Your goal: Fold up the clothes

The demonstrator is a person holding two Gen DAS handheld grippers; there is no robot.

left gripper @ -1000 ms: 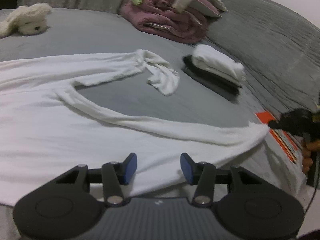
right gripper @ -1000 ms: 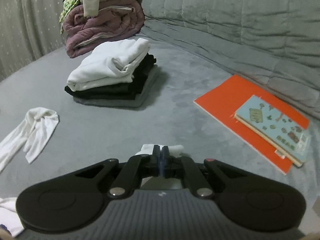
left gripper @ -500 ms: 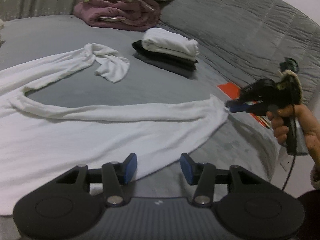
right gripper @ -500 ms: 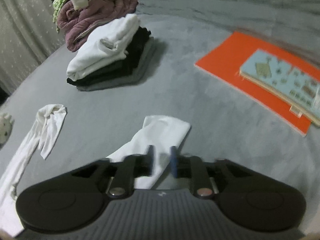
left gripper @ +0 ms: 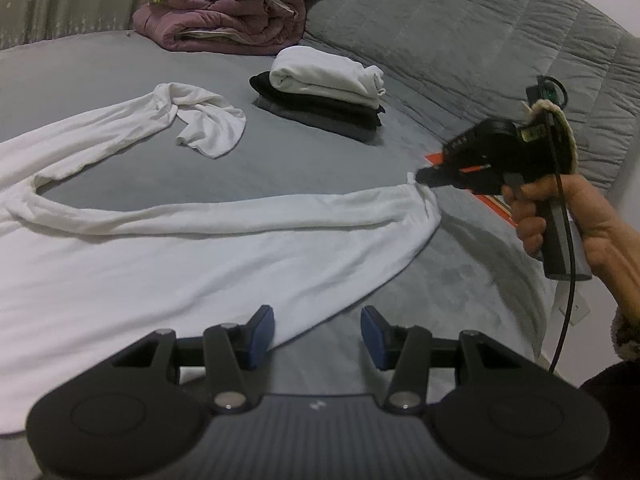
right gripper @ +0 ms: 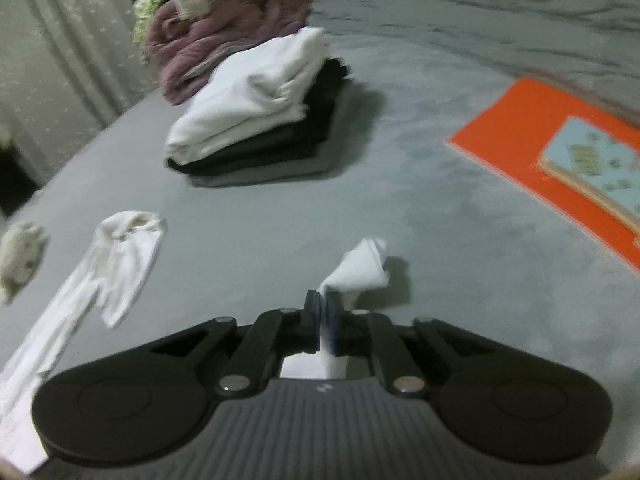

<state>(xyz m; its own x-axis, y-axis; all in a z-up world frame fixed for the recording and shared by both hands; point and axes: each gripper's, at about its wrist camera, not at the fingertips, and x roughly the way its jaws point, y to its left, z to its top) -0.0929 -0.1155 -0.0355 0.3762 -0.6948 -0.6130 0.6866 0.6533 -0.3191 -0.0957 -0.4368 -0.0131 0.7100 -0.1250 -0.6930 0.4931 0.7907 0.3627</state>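
A long-sleeved white shirt [left gripper: 132, 268] of soft, slightly fuzzy knit lies spread flat on a grey, suede-like bed cover [left gripper: 320, 160], its body a broad pale sheet and its two sleeves running out as long limp bands. The far sleeve [left gripper: 120, 128] ends in a crumpled, twisted cuff; the near sleeve [left gripper: 240, 216] stretches almost straight toward the right. Beyond them sits a stack of folded clothes [left gripper: 324, 92]: a rolled white garment on top of flat black and grey ones, square-edged and tidy. Behind it a puffy mauve quilt [left gripper: 224, 24] is bundled against the quilted grey backrest [left gripper: 460, 40], whose stitching makes long ribbed panels. An orange book [right gripper: 532, 148] with a smaller pale blue book [right gripper: 596, 164] on it lies flat to the right, both stiff and rectangular, blurred in the right wrist view. A small cream plush toy [right gripper: 20, 256] shows at the left edge. The left gripper [left gripper: 318, 334] hovers over the shirt's hem with its blue-padded jaws well apart and nothing between them. The right gripper [right gripper: 322, 312], held by a hand [left gripper: 576, 216], has its jaws closing, nearly together, on the cuff end of the near sleeve, with white cloth pinched between the pads and poking up past the tips.
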